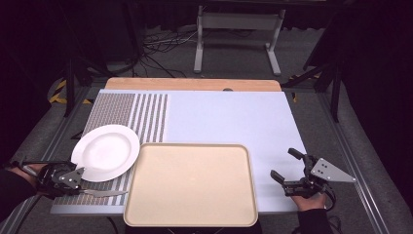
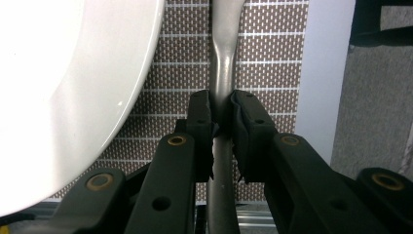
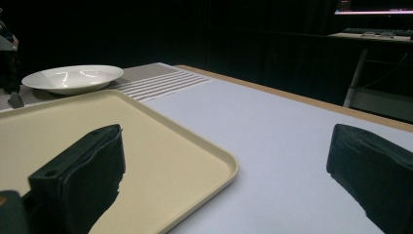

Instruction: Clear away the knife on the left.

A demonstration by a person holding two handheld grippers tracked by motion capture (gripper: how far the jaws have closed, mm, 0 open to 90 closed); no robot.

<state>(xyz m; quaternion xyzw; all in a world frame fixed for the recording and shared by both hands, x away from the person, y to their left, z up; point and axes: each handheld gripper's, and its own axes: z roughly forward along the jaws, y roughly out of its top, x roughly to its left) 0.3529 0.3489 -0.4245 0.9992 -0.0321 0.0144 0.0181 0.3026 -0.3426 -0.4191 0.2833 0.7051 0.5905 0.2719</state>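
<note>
A grey metal knife lies on the woven placemat, just below the white plate, blade pointing toward the tray. My left gripper sits at the table's front left corner. In the left gripper view its pads press on both sides of the knife's handle, with the plate close on the left. My right gripper rests at the front right, beside the tray, its jaws wide apart with nothing between them.
A large beige tray lies bare at the front centre, its rim close to my right gripper. The pale blue mat covers the table's right side. The table's front edge runs right beside the knife.
</note>
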